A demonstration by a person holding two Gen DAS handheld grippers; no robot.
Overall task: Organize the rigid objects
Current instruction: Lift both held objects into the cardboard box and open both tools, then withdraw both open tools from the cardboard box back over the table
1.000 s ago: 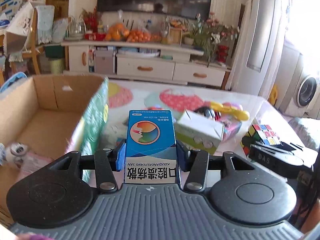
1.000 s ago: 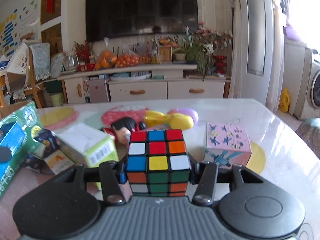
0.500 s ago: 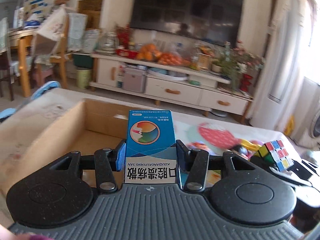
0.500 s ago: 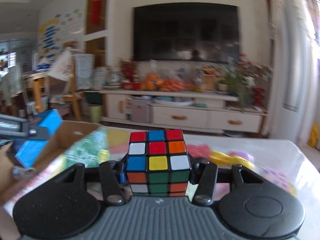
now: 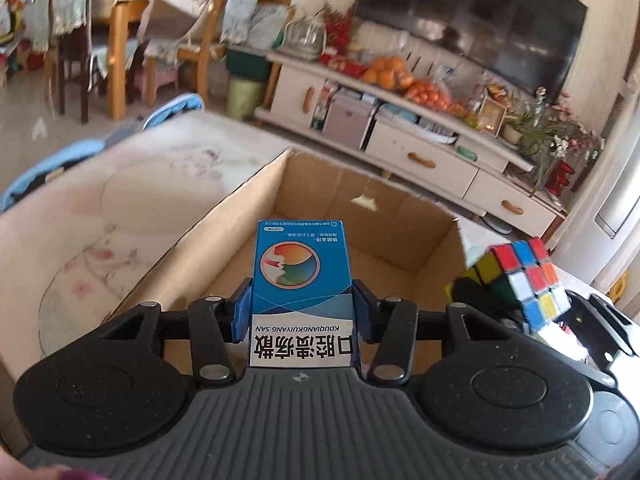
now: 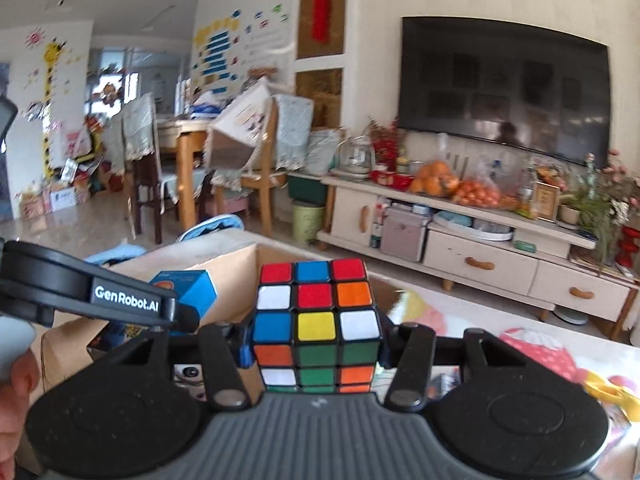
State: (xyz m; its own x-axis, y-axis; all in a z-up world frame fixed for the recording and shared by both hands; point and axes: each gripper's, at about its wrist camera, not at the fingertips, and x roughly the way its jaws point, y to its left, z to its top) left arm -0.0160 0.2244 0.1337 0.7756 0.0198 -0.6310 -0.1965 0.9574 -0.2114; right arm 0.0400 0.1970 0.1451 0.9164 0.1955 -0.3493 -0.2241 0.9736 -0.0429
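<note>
While I hold both tools above it, the desk (image 5: 100,216) with its pale floral cover spreads out under me, and the open cardboard box (image 5: 340,208) sits on it, its flaps up and its brown floor showing. From my left wrist view, the box lies directly ahead and below the carton I carry. My left gripper (image 5: 301,312) is clamped on the blue medicine box (image 5: 301,280), one blue pad against each long side, the carton upright with its printed face toward the camera and hanging over the box's near part. My right gripper (image 6: 316,344) is pinching the Rubik's cube (image 6: 316,320) by its left and right faces, red, blue and red squares along the top row. In the right wrist view the cube hangs just beside the left gripper, over the box's right-hand edge; whether it is inside the rim I cannot tell. A yellow toy (image 6: 608,394) lies on the desk at far right.
</note>
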